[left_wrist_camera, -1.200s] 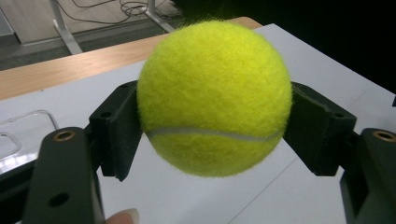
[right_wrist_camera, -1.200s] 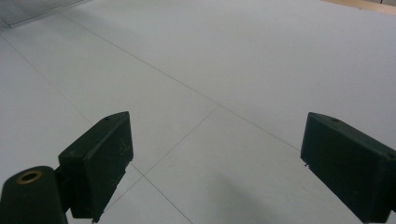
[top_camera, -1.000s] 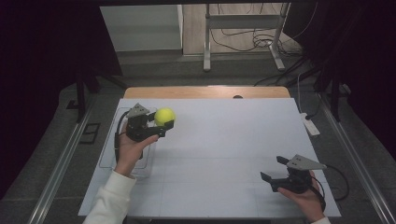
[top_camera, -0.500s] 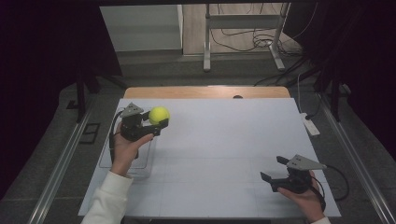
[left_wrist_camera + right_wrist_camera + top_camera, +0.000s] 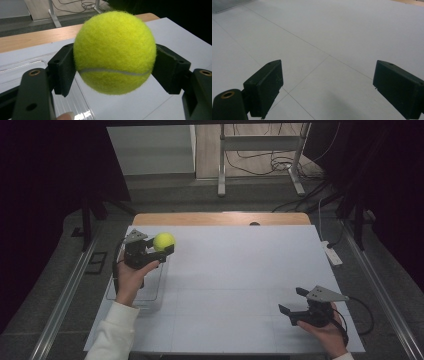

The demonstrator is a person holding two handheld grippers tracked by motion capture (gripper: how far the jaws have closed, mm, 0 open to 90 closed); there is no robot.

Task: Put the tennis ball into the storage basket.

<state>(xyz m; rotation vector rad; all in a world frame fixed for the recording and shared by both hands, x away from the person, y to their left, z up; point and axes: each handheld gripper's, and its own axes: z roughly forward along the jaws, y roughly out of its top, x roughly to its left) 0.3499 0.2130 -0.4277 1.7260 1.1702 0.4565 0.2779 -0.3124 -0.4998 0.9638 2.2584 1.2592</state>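
The left gripper (image 5: 159, 249) clamps a yellow tennis ball (image 5: 164, 241) between its two black jaws, each pad pressed against one side of the ball (image 5: 115, 51), which is lifted clear of the white table (image 5: 240, 270). Gripper and ball hang above the far end of a clear tray (image 5: 150, 292) that lies flat near the table's left edge. Well away from the tray, by the table's near right corner, the right gripper (image 5: 295, 301) rests low over the bare white surface (image 5: 324, 37) with its jaws spread wide, gripping nothing.
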